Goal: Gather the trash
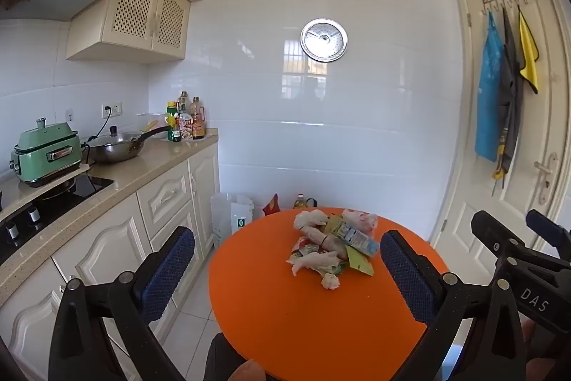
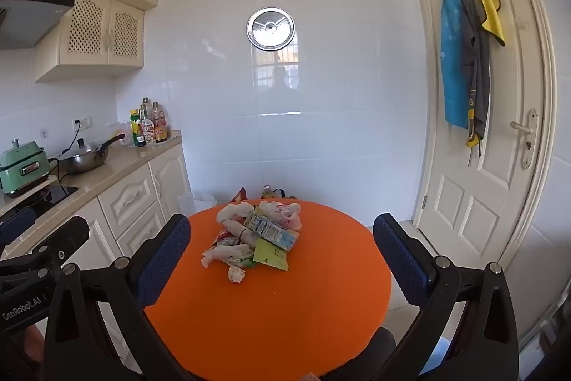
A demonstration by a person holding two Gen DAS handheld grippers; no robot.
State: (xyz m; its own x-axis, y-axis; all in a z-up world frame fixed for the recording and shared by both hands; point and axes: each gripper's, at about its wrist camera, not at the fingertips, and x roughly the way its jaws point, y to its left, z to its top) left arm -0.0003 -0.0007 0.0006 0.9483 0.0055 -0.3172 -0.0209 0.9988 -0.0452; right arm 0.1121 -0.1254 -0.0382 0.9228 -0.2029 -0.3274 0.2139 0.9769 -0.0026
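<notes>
A heap of trash (image 1: pixel 333 245) lies on a round orange table (image 1: pixel 292 320): crumpled white tissues, a drink carton, a yellow-green card and wrappers. In the right wrist view the same trash heap (image 2: pixel 255 234) sits on the far half of the orange table (image 2: pixel 278 316). My left gripper (image 1: pixel 287 245) hovers open short of the heap, nothing between its blue-padded fingers. My right gripper (image 2: pixel 282 231) is likewise open and empty, held back from the heap. The right gripper's black body (image 1: pixel 517 245) shows at the right edge of the left wrist view.
A kitchen counter (image 1: pixel 142 163) runs along the left with a green cooker (image 1: pixel 46 156), a pan (image 1: pixel 116 147) and bottles (image 1: pixel 187 120). White bags (image 1: pixel 232 216) stand on the floor behind the table. A white door (image 2: pixel 478 138) with hanging aprons is on the right.
</notes>
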